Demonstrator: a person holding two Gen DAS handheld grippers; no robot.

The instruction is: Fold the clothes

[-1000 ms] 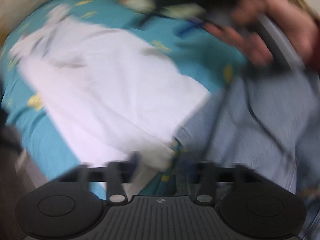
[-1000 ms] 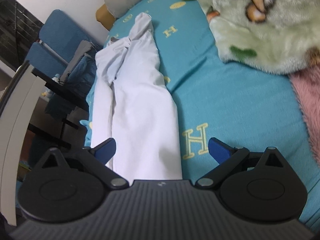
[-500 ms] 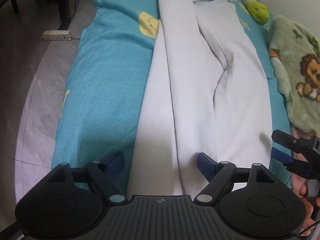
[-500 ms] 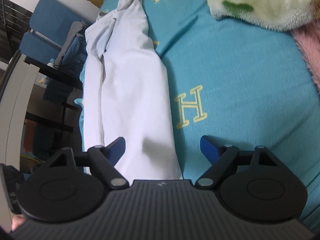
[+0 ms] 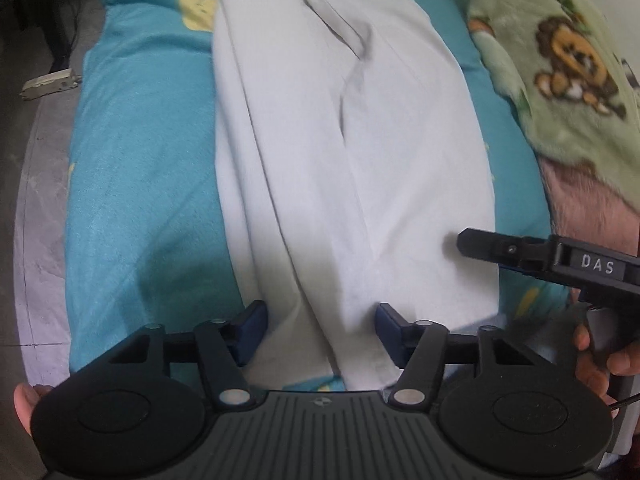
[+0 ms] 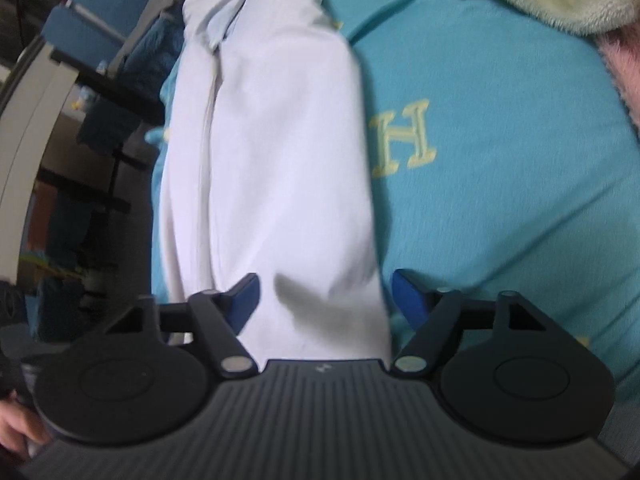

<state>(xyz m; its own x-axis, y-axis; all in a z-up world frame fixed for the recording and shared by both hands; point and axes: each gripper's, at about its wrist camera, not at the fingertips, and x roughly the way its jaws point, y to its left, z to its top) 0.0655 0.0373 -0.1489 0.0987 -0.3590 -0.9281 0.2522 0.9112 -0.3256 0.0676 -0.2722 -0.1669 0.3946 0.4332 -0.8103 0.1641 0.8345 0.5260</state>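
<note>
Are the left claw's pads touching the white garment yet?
Cannot tell. In the left wrist view the left claw straddles the white garment, its jaws just closing, but whether a pad presses cloth is unclear.

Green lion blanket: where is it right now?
In the left wrist view the green lion blanket lies upper right on the teal sheet, right of the white garment.

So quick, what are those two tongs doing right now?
Left tongs: open, just been closing around the white garment, not pinching.
Right tongs: open, closing around the same hem.
</note>
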